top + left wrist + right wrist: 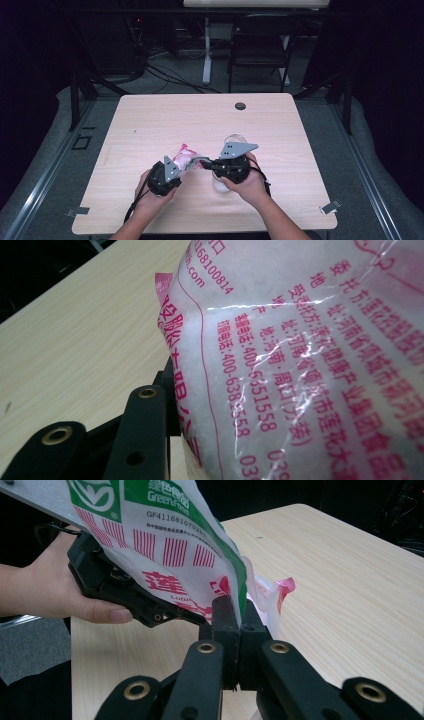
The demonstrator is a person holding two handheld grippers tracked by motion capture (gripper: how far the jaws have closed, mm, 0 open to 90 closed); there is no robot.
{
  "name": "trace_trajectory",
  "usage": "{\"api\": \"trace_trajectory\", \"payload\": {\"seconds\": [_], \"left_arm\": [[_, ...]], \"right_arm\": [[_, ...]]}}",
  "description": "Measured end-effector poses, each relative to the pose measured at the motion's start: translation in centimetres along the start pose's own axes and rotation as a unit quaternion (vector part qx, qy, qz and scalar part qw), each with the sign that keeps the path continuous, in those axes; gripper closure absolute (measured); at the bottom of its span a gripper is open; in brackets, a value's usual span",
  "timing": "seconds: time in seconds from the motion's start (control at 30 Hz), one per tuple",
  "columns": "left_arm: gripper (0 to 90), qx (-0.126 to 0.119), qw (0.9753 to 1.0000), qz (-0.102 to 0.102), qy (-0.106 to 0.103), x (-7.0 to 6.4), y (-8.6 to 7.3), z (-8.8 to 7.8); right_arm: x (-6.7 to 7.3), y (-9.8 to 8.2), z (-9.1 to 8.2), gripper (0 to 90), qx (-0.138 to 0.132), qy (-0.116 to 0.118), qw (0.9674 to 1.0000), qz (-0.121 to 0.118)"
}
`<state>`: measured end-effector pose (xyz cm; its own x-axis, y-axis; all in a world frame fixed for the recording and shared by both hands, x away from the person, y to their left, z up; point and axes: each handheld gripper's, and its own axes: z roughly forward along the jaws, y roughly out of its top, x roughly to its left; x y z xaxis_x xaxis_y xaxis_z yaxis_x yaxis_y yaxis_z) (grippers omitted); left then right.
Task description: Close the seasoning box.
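Two grippers share one load: a plastic bag (186, 156) of white granules, printed pink and green, held just above the table (150, 120) near its front edge. My right gripper (240, 622) has its jaws pressed together on the bag's thin edge film. My left gripper (186, 168) carries the bulky body at partial width; the plastic swells against one finger (142, 435). Behind the right hand stands a clear container (235, 139), so I judge that pouring is the aim. Risks as I see them: pulling the hands apart could tear the film and scatter granules, and the slick, heavy body could slide from the left jaws.
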<state>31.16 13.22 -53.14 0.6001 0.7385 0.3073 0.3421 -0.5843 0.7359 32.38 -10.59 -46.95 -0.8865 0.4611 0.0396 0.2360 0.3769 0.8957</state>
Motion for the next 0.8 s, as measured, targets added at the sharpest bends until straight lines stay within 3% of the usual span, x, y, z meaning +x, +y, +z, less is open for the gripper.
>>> {"api": "trace_trajectory", "payload": {"seconds": [0.1, 0.47, 0.8], "left_arm": [[59.9, 0.002, 0.9998, 0.015, 0.011, 0.0, 0.5, 0.1], [60.0, -0.008, 0.9992, 0.029, 0.027, -0.2, 1.5, 1.0], [60.0, -0.002, 0.9986, 0.029, 0.045, 0.4, 1.7, 1.5]], "right_arm": [[-0.3, 0.0, -0.2, 90.0, -0.001, -0.003, 1.0, 0.002], [-1.2, -0.2, -0.8, 88.6, 0.002, -0.017, 0.9998, 0.006], [-2.0, -0.2, -1.7, 72.7, -0.002, -0.025, 0.9996, 0.013]]}}
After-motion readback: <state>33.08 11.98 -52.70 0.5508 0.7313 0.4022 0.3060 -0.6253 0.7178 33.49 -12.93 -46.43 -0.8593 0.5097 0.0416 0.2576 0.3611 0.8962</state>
